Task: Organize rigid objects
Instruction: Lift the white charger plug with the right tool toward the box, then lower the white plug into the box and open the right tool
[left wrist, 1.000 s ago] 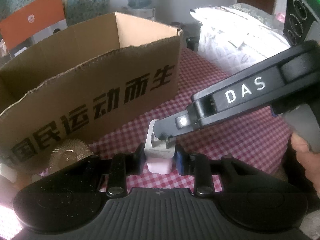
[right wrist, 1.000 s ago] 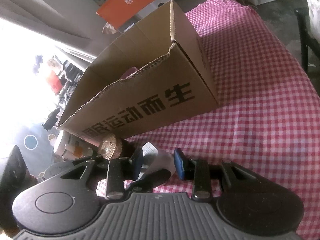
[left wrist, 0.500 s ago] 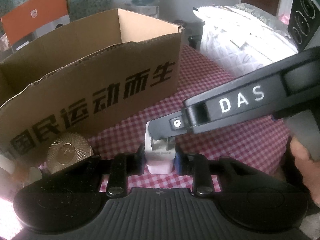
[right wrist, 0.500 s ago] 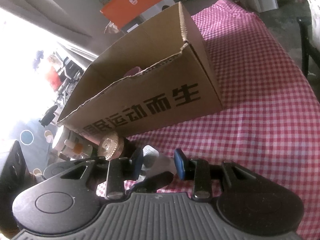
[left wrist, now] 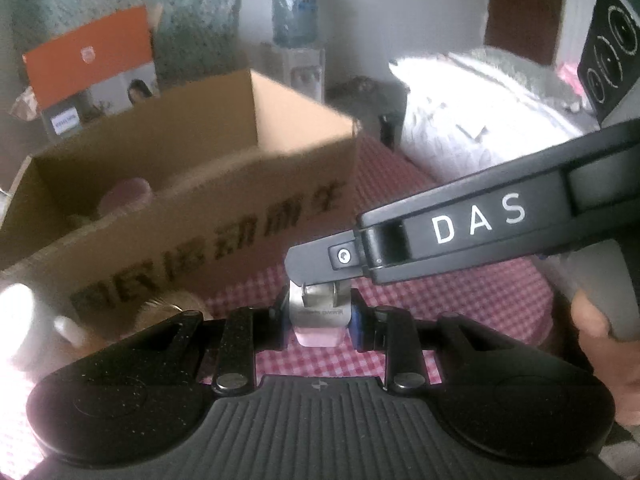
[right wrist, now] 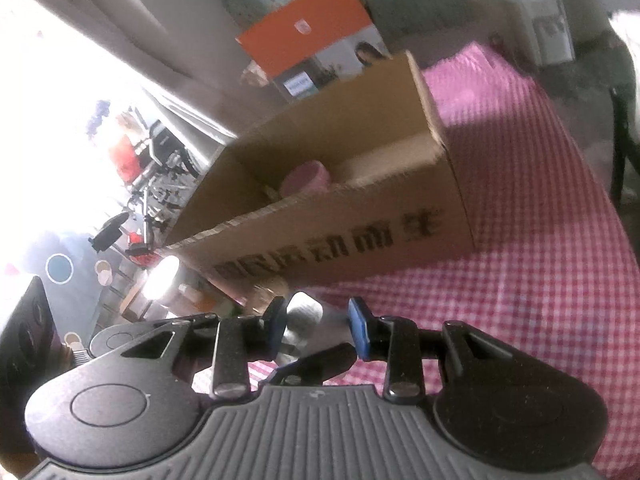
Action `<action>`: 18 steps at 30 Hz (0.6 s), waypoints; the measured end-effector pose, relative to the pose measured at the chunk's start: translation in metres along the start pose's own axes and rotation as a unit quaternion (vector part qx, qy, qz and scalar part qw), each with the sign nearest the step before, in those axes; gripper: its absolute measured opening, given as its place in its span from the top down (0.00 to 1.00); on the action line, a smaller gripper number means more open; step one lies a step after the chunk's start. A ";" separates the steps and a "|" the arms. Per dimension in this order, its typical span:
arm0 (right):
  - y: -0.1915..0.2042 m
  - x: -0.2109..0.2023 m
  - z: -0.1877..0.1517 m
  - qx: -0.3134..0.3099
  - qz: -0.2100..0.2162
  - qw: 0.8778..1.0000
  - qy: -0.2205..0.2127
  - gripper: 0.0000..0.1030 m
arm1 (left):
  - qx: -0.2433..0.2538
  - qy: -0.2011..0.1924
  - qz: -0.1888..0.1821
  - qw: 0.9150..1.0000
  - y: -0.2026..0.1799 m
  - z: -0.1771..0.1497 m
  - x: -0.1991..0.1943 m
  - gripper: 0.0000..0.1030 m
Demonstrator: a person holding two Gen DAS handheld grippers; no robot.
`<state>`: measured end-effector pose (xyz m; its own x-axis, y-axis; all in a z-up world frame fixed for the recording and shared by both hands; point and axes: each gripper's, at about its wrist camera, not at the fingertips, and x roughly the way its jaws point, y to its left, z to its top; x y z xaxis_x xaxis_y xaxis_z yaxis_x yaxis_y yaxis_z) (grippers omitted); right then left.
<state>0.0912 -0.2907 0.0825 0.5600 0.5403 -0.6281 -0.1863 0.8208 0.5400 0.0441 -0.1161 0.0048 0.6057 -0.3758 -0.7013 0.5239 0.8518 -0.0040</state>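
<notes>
Left gripper [left wrist: 318, 320] pinches a white plug adapter [left wrist: 318, 318] between its blue pads, prongs up, above the red checked tablecloth [left wrist: 460, 296]. Reaching in from the right, the right gripper [right wrist: 318, 326] has its jaws part-spread around the adapter's upper end; whether its pads press on it cannot be told. Just beyond stands an open cardboard box [left wrist: 240, 216] with a pink cup [right wrist: 306, 178] inside.

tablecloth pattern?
Pink-and-white gingham check on the tablecloth; clearest in the right wrist view.
</notes>
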 end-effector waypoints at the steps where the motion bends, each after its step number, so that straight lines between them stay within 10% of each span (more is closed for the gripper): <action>1: 0.005 -0.002 0.003 -0.006 0.003 1.000 -0.005 0.64 | -0.004 -0.006 0.001 1.000 0.003 0.003 -0.005 0.74; 18: 0.062 0.042 0.117 -0.095 0.044 0.994 -0.015 0.64 | -0.108 -0.039 0.036 0.993 0.082 0.090 -0.005 0.74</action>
<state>0.1975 -0.2391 0.1548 0.5580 0.6086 -0.5642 -0.3833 0.7920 0.4752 0.1377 -0.0772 0.0725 0.6860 -0.3313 -0.6478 0.3424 0.9326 -0.1144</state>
